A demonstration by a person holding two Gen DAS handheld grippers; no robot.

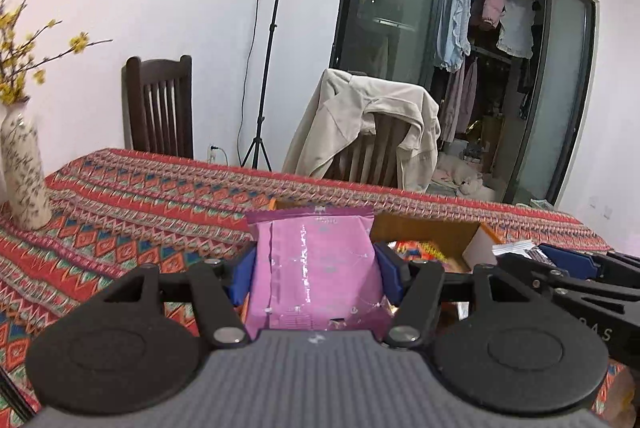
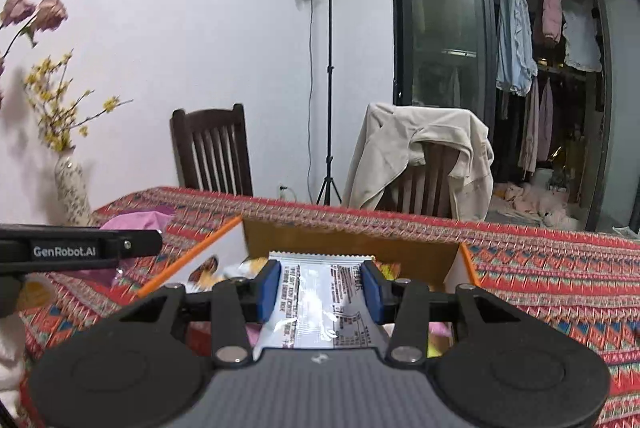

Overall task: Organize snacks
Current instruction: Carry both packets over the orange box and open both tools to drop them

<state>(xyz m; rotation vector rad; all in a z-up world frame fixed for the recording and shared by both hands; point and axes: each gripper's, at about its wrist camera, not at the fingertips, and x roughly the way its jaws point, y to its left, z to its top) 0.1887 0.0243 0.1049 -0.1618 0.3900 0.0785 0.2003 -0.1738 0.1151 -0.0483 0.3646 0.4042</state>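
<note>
Gripping a pink snack packet (image 1: 316, 268), the left claw (image 1: 316, 268); right claw (image 2: 322, 288) clamps a silver packet (image 2: 320, 292) over the cardboard box (image 2: 344, 240).

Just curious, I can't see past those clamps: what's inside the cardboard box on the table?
Inside the cardboard box a few colourful snack wrappers show. The pink packet and silver packet, held in front, cover the rest.

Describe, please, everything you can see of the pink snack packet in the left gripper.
The pink snack packet is a glossy, crinkled plastic pouch with a darker purple sealed strip along its far end and faint, unreadable print. It lies roughly flat, pointing away from the camera, clamped on both sides by the blue pads of the left gripper, raised off the tablecloth.
</note>
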